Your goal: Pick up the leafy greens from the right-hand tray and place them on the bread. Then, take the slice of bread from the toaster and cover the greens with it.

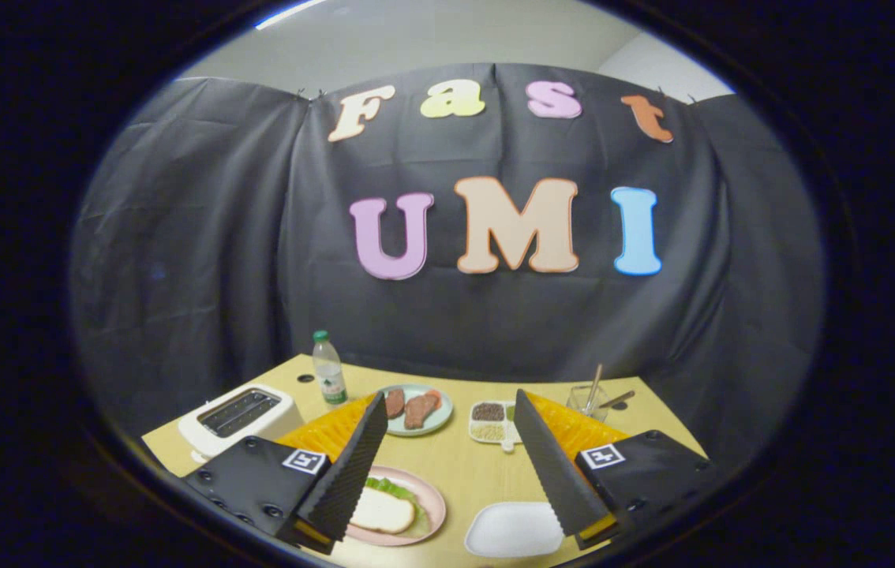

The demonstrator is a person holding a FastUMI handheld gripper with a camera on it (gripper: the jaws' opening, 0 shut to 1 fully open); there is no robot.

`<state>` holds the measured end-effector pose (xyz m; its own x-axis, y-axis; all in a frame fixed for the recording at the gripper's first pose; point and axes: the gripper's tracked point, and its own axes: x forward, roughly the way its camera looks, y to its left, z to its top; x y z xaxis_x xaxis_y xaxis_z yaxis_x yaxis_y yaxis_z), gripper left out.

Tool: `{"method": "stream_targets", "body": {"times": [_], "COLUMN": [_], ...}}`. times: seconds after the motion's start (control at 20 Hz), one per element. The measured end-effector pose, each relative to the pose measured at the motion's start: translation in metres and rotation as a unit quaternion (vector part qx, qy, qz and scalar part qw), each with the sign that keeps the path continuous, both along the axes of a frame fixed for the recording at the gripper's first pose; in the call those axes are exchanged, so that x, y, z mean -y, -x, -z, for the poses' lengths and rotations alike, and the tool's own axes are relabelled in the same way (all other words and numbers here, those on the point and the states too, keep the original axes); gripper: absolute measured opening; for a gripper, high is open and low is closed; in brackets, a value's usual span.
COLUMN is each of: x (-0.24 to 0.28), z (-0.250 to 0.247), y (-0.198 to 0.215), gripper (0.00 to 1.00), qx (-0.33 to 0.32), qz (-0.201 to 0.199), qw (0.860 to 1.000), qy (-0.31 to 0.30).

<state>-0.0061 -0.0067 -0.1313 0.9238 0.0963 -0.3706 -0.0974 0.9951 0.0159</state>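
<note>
A pink plate [436, 505] lies on the table between my fingers, close to the left one. A slice of bread [381, 511] rests on it, on top of leafy greens [389, 486] that peek out along its far edge. To the right of the plate sits a white tray [514, 528] showing a plain white surface. The white toaster [238, 414] stands beyond the left finger, its slots dark. My gripper [450, 397] hovers above the table, open, with nothing between its fingers.
Beyond the fingers stand a green plate with meat slices [416, 410], a small divided dish of grains [492, 422] and a glass holding sticks [589, 398]. A water bottle [329, 367] stands behind the toaster. The wooden table [459, 465] ends at the black cloth wall.
</note>
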Motion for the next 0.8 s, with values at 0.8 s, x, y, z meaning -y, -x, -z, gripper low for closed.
{"method": "stream_targets", "body": {"times": [0.8], "x": [0.025], "z": [-0.059], "y": [0.015], "gripper": [1.0], "qx": [0.101], "qz": [0.08], "qw": [0.992], "qy": [0.014]}}
